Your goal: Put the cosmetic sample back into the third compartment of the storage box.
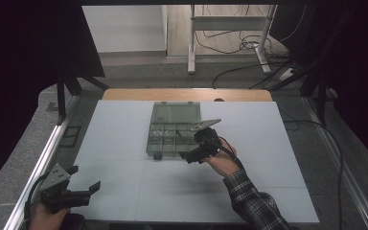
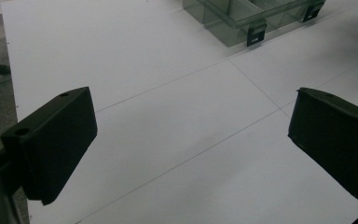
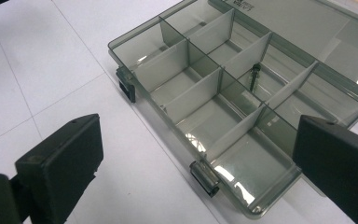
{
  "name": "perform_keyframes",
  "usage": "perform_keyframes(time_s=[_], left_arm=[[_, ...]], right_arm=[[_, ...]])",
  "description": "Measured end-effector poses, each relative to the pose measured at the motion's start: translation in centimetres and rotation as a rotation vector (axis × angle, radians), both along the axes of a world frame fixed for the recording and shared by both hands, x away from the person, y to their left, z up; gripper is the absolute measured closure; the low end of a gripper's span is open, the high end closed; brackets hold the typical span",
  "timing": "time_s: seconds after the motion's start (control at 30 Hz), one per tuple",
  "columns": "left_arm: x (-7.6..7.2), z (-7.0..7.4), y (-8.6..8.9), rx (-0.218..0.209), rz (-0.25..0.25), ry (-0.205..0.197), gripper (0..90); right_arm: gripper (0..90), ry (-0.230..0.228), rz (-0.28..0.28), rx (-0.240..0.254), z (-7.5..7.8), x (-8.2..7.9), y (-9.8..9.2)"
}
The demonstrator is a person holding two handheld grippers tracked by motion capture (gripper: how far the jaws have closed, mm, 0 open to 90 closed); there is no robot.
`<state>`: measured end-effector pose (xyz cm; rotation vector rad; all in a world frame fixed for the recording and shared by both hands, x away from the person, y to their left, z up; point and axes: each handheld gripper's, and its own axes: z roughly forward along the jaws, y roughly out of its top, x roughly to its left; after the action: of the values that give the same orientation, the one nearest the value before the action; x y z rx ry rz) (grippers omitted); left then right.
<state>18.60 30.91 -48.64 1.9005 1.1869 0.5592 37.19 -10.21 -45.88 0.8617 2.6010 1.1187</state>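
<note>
A smoky clear compartment box (image 1: 175, 129) lies mid-table with its lid (image 1: 176, 113) folded flat behind it. In the right gripper view its dividers (image 3: 196, 93) form several compartments, and a small dark screw (image 3: 254, 74) stands in one near the hinge side. Two black latches (image 3: 204, 177) hang on the front wall. My right gripper (image 1: 195, 143) hovers at the box's front right corner, open and holding nothing (image 3: 196, 144). My left gripper (image 1: 84, 178) is near the table's front left corner, open over bare white surface (image 2: 191, 121), far from the box (image 2: 242, 18).
The white tabletop (image 1: 124, 167) has thin seam lines. A wooden strip (image 1: 187, 94) borders its back edge and a metal rail (image 1: 43, 158) runs along the left. Beyond the table stand desk legs (image 1: 191, 43) with cables on the floor (image 1: 249, 45).
</note>
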Motion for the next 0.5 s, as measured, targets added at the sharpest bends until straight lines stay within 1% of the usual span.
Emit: perform_keyframes(time_s=[0.2,0.33,0.5], left_arm=[[0.0,0.0,0.0,-0.001,-0.001,0.0,1.3],[0.0,0.0,0.0,-0.002,-0.001,0.0,1.3],[0.0,0.0,0.0,-0.002,-0.001,0.0,1.3]], right_arm=[[1.8,-0.01,0.004,0.02,0.0,-0.8,-0.5],[1.8,-0.015,0.009,0.011,-0.1,-1.3,-0.9],[1.8,-0.021,0.01,0.015,-0.2,-1.8,-1.3]])
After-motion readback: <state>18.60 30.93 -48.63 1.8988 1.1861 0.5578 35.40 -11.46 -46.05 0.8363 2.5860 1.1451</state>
